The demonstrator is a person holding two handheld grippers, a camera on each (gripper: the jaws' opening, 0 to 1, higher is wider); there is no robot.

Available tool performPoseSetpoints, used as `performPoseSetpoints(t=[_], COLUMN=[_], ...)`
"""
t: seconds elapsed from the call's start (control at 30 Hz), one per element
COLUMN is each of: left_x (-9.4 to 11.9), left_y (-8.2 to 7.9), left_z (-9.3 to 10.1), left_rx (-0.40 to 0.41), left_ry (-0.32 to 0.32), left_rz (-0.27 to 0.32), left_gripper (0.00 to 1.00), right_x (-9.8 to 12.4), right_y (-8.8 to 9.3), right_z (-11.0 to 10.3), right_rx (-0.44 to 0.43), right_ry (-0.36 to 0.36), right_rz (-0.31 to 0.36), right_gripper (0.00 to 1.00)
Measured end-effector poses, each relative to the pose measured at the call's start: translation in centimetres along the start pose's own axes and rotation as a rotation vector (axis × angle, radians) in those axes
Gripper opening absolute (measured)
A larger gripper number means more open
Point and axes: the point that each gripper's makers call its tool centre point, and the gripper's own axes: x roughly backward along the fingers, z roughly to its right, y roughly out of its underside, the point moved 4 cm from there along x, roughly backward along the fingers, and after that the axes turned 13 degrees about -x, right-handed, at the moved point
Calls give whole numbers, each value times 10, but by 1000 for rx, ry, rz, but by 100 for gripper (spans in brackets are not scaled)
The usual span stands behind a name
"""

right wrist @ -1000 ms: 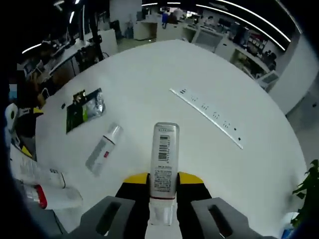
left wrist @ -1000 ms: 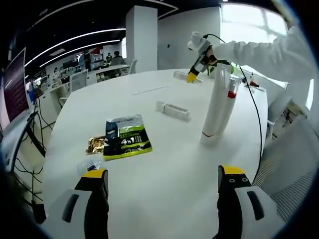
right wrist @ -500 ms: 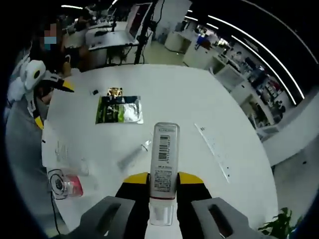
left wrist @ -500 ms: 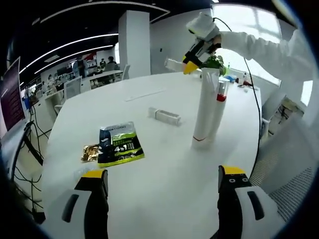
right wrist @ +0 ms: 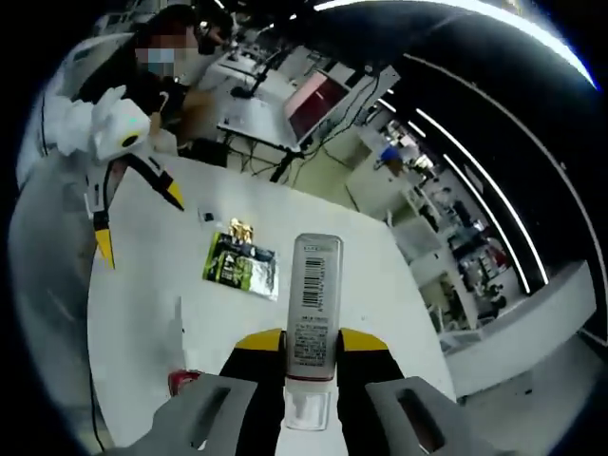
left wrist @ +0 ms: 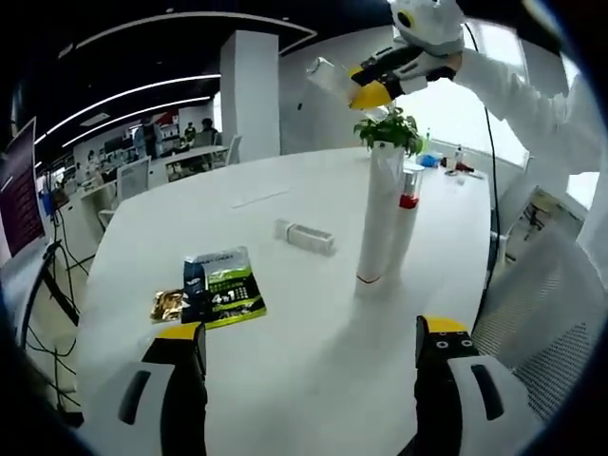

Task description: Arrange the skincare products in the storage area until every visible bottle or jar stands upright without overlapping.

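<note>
My right gripper is shut on a white bottle with a barcode label, held high above the white table. In the left gripper view this bottle and the right gripper hang near the top. A tall white tube stands upright on the table, and a red-capped bottle stands just behind it. A small white tube lies flat farther back. My left gripper is open and low over the near table; from the right gripper view it appears at the left, held by a person.
A green and black sachet and a gold sachet lie left of the tubes. A potted plant shows behind the tall tube. A long white strip lies near the far edge. Desks and chairs surround the table.
My right gripper has risen well above the table with the bottle still held. My left gripper stays open, and its camera has tilted slightly.
</note>
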Motion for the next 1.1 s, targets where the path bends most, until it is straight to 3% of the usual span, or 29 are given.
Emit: performPoseSetpoints(t=[0.2,0.33,0.5,0.6,0.63,0.7,0.87,0.97,1.1], left_x=[1,5,8,21,28,40,52,51,48], left_y=[-7,-15,-21,-44,-56,-74,-108,-120,-129], left_z=[7,8,6,3,-1,-7,-15,-6,4], left_rx=[3,60,109,176,166,140,85,60,14], left_ry=[29,49,89,111,108,101,112,187,234], left_rz=[35,91,134,230,277,317,376,380,366], left_gripper=[86,86,86,84,85,85,70,64,55], right_x=[20,30,34,34,34,35,35,34,31], right_y=[-19,-29,-32,-31,-30,-29,-32,-37,-36], right_z=[-24,-37,-57,-67,-71,-76,-88,-102,-115], right_rx=[110,286,359,409,415,409,406,432,457], right_ry=[71,170,192,194,193,179,156,123,83], right_rz=[54,89,97,104,103,104,135,166,171], right_gripper=[12,12,12,12,12,13,13,13,13])
